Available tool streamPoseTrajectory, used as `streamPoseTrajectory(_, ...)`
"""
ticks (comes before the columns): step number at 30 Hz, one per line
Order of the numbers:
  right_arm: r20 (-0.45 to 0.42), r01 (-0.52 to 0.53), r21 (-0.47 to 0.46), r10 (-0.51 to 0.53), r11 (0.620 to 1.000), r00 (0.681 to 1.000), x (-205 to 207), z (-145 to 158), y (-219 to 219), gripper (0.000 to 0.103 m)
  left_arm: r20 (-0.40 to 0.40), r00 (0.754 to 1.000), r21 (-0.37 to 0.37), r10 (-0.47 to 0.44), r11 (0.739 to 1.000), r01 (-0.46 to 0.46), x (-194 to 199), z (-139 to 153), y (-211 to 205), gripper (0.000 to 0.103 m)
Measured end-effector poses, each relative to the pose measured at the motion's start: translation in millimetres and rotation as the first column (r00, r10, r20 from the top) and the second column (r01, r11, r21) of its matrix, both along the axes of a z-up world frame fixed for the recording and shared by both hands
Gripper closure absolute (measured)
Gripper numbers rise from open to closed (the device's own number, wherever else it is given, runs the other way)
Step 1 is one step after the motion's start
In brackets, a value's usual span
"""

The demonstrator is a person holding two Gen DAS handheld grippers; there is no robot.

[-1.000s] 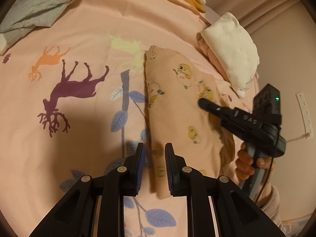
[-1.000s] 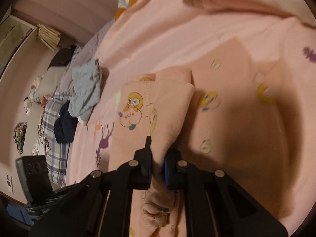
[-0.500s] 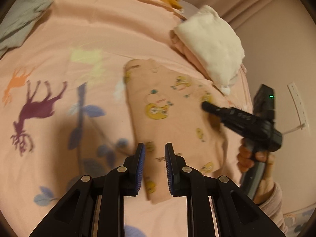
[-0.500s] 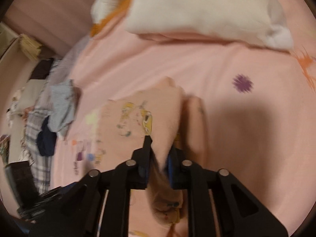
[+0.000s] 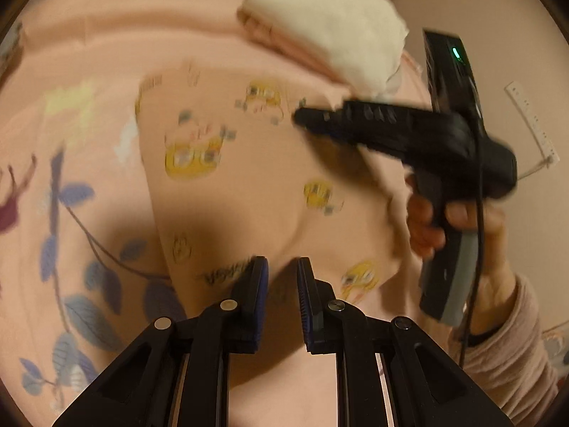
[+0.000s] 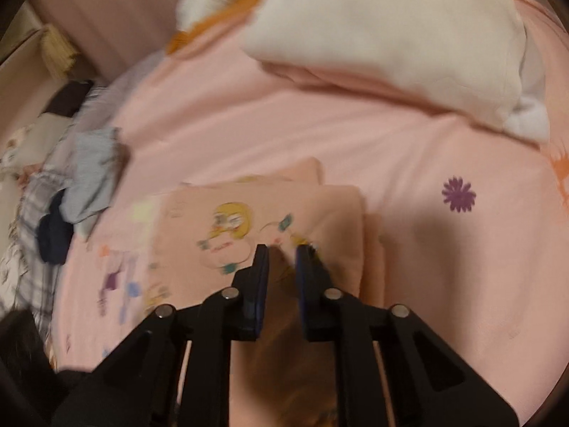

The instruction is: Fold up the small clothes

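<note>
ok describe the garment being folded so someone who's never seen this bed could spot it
On the pink bedsheet with animal and leaf prints, look just in front of the stacked cream and pink folded pile. The peach fleece garment lies there folded flat. Unlike the plain pile and the grey and dark clothes heap, it carries yellow cartoon chick prints.

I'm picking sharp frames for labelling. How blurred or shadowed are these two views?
Left wrist view: motion smear on the peach garment prints and the right gripper; left gripper sharp, casting a shadow. Right wrist view: soft throughout, white folded pile hazy, shadow beside the garment; both show fisheye vignetting.
</note>
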State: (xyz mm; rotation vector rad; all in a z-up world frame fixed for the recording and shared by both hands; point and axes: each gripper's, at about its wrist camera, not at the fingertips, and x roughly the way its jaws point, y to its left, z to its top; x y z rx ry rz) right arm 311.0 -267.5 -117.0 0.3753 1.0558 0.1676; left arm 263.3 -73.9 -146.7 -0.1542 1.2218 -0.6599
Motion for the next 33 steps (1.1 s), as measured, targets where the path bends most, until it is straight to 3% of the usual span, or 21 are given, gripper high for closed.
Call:
streamPoseTrajectory(1, -0.005, 0.024, 0.008, -0.024, 1.000, 1.000, 2.9, -4.5, -3.8, 0.097, -0.014, 1.000, 0.006, -0.006, 1.000, 0.006, -0.6, -6.5, -0.6, 0.087)
streamPoseTrajectory(4, -0.003, 0.064, 0.058, -0.064, 0.996, 0.998, 7.2, -7.6, -13.6, 0.099, -0.012, 1.000, -0.009, -0.011, 1.000, 0.010, -1.9, -8.6, 1.7, 0.087)
streamPoseTrajectory(8, 0.061, 0.067, 0.028, -0.068, 0.997, 0.996, -4.0, 12.1, -19.1, 0.088, 0.011, 1.000, -0.051, 0.006, 0.999, -0.005, -2.8, 8.2, 9.0, 0.087)
streamPoseTrajectory(12, 0.123, 0.000, 0.030, -0.003, 1.000, 0.992, -31.2, 36.8, -21.1, 0.088, 0.064, 0.996, -0.071, 0.061, 0.996, -0.056, 6.9, 25.2, 14.1, 0.087)
streamPoseTrajectory(17, 0.169, -0.111, 0.033, 0.104, 0.993, 0.980, -69.2, 51.4, -10.1, 0.080, 0.128, 0.984, 0.005, 0.121, 0.992, -0.123, 27.2, 27.0, 10.8, 0.087)
streamPoseTrajectory(25, 0.119, -0.215, -0.007, 0.214, 0.977, 0.970, -104.0, 27.9, 5.9, 0.080, 0.167, 0.974, 0.087, 0.151, 0.982, -0.167, 51.2, 9.6, 1.7, 0.087)
streamPoseTrajectory(33, 0.056, -0.219, -0.076, 0.223, 0.973, 0.973, -118.3, 1.7, 7.8, 0.083, 0.169, 0.976, 0.109, 0.140, 0.981, -0.159, 52.7, 4.0, -0.8, 0.087)
